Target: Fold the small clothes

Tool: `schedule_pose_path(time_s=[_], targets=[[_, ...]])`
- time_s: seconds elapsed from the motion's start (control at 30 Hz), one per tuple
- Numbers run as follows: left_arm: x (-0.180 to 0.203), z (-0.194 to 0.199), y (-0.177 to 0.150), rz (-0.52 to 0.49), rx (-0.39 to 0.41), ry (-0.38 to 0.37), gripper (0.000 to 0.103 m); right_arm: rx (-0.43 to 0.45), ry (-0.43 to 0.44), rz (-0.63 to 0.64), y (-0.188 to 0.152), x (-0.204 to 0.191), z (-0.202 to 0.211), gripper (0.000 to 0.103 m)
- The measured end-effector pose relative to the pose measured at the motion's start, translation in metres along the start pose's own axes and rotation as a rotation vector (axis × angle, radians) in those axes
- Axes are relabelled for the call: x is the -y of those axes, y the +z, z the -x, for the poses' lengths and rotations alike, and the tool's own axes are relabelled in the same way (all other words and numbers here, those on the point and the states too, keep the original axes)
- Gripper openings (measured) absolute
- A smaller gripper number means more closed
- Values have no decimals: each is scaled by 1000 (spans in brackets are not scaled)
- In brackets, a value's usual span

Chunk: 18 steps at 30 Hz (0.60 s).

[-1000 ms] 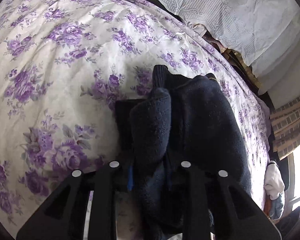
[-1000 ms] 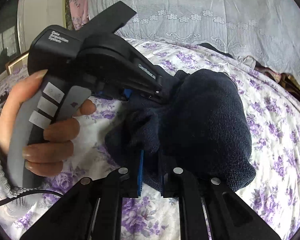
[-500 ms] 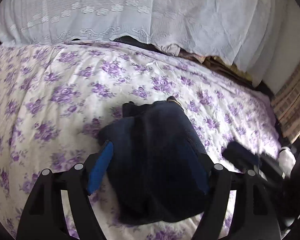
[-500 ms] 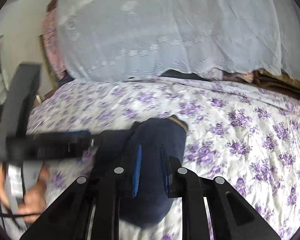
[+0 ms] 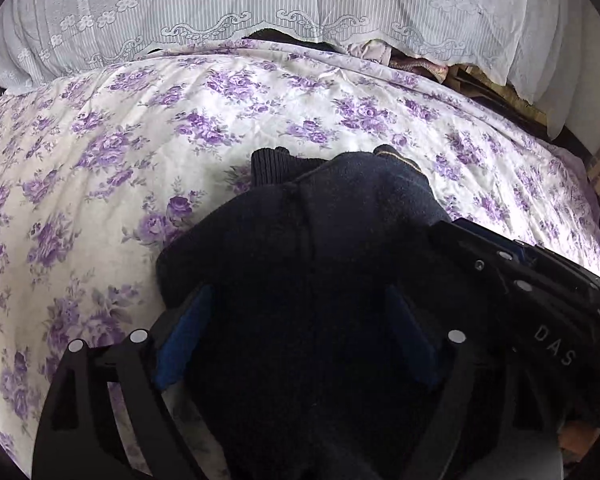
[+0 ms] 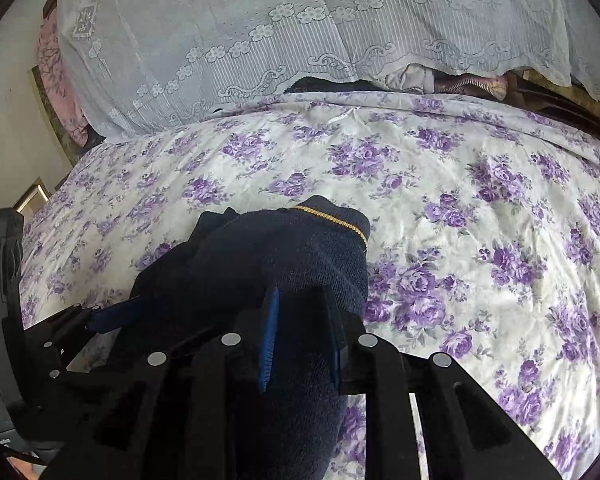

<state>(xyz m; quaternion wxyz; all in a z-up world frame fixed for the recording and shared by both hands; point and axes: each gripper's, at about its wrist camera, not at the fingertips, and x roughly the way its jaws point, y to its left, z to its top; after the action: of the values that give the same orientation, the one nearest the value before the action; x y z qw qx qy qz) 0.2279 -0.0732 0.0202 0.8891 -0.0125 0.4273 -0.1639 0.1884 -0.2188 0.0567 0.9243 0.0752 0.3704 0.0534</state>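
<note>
Nearest me, my left gripper (image 5: 296, 336) stands wide, its jaws having just been opening; the dark navy knit garment (image 5: 320, 264) lies between the blue pads (image 5: 182, 344) but I see no pad pressing on it, so I count it released. My right gripper (image 6: 300, 328) is much narrower, its jaws having just eased apart a little, and cloth bunches between the two pads. I judge it is pinching a fold of the near edge, though I cannot be sure how firmly.

The garment feels like a soft, thick, light knit to me: it will slump and bunch rather than hold a crease, and it should not slip on the pads. I would take hold at the ribbed cuff (image 5: 274, 164) or the gold-trimmed hem (image 6: 332, 218), where the knit is firmer.

It lies in a rumpled heap on the bedspread (image 5: 100, 160), white with purple roses, roughly mid-bed. Beyond it, a white lace cover (image 6: 300, 32) hangs over piled things.
</note>
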Motion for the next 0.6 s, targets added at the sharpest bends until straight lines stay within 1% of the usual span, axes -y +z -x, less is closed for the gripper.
schedule_pose_path(time_s=[0.1, 0.17, 0.23, 0.3, 0.37, 0.4, 0.43, 0.47, 0.5, 0.57, 0.6], targets=[[-6, 23, -6, 43, 14, -48, 84, 38, 11, -8, -7, -4, 26, 21], [-9, 43, -12, 54, 33, -83, 84, 79, 33, 1, -15, -9, 50, 21], [-8, 59, -18, 49, 53, -102, 84, 127, 33, 37, -26, -15, 76, 21], [-7, 67, -25, 36, 53, -99, 84, 126, 47, 67, -41, -21, 89, 21], [-6, 58, -35, 28, 4, -55, 87, 69, 39, 81, -57, -23, 84, 21], [-6, 45, -40, 29, -42, -21, 91, 53, 18, 80, -69, -21, 77, 22], [-9, 27, -45, 35, -101, 0, 96, 51, 3, 80, -78, -18, 72, 25], [-14, 16, -48, 56, -115, -16, 99, 55, -1, 72, -82, -15, 68, 29], [-14, 16, -47, 56, -109, -17, 99, 51, 3, 49, -81, -11, 67, 35], [-10, 17, -48, 33, -97, 10, 99, 15, 44, 5, -76, -2, 62, 36], [-9, 18, -49, 34, -91, 13, 99, 17, 52, -8, -78, 1, 61, 40]])
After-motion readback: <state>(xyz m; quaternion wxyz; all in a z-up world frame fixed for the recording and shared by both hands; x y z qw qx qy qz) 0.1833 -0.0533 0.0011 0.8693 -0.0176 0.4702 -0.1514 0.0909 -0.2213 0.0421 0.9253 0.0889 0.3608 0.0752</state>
